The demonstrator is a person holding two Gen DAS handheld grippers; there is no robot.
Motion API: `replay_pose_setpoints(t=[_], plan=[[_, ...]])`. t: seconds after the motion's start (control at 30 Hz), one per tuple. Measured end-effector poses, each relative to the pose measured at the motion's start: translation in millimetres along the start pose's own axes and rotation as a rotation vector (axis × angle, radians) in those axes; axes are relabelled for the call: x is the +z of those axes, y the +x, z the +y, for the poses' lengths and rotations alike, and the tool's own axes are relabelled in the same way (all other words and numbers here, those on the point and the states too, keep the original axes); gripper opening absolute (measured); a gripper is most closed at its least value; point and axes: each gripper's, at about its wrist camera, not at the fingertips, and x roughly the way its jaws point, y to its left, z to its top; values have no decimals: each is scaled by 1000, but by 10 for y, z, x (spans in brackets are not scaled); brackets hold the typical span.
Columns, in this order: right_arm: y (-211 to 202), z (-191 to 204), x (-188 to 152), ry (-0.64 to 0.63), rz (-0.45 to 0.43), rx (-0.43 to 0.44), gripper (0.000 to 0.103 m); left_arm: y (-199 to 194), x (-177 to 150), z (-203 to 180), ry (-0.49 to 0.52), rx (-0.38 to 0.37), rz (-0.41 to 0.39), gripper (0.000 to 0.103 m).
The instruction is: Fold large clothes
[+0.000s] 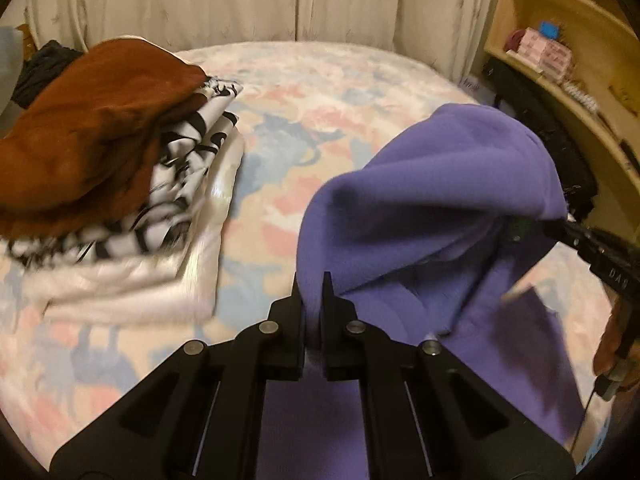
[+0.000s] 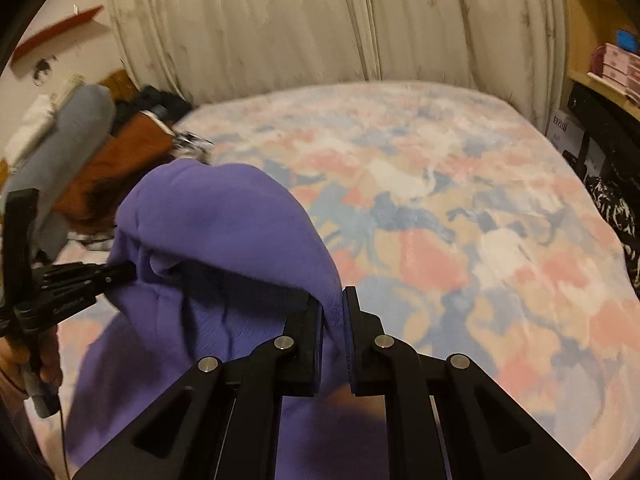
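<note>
A purple garment [image 1: 440,184] hangs lifted above the bed, stretched between both grippers. My left gripper [image 1: 314,280] is shut on one edge of its cloth, which is pinched between the black fingers. In the right wrist view the same purple garment [image 2: 224,232] bulges up, and my right gripper [image 2: 333,296] is shut on another edge of it. Each view also shows the other gripper biting the cloth from the side: the right gripper [image 1: 532,226] at the right, the left gripper [image 2: 124,270] at the left. The garment's lower part drops out of sight under the grippers.
A stack of folded clothes [image 1: 120,184], brown on top of black-and-white and white pieces, lies on the bed's left. The pastel patterned bedspread [image 2: 460,220] stretches ahead. Curtains [image 2: 320,20] hang behind. A wooden shelf unit [image 1: 568,64] stands at the right, unfolded clothes [image 2: 80,148] at the far left.
</note>
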Motion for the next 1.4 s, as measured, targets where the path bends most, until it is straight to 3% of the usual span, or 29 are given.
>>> replay_pose_setpoints(t=[0.17, 0.33, 0.4, 0.57, 0.67, 0.73, 0.83, 0.87, 1.0, 1.17, 1.4], plan=[[-840, 132, -576, 23, -59, 49, 9, -691, -620, -100, -5, -65, -31, 3], [-1402, 228, -1449, 31, -70, 66, 9, -968, -1434, -209, -11, -138, 11, 3], [-1481, 257, -1850, 27, -35, 41, 9, -949, -1783, -255, 3, -139, 54, 3], [-1401, 149, -2821, 94, 157, -19, 11, -868, -2405, -190, -57, -161, 156, 3], [-1513, 38, -3212, 170, 158, 8, 15, -944, -2591, -113, -112, -219, 147, 4], [-1617, -13, -3345, 216, 137, 42, 36, -960, -2635, -45, -147, -267, 146, 10], [-1812, 18, -3510, 268, 108, 75, 56, -1005, -2673, 51, -217, -335, 133, 40], [-1847, 45, -3530, 270, 105, 85, 57, -1018, -2662, 83, -243, -364, 122, 45], [-1982, 173, -3627, 293, 102, 171, 59, -997, -2620, 144, -305, -474, 105, 48], [-2079, 148, -3552, 406, 73, 294, 70, -846, -2613, 216, -400, -570, 96, 50], [-1782, 114, -3289, 489, 66, 372, 71, -590, -2565, 209, -469, -617, 53, 50]])
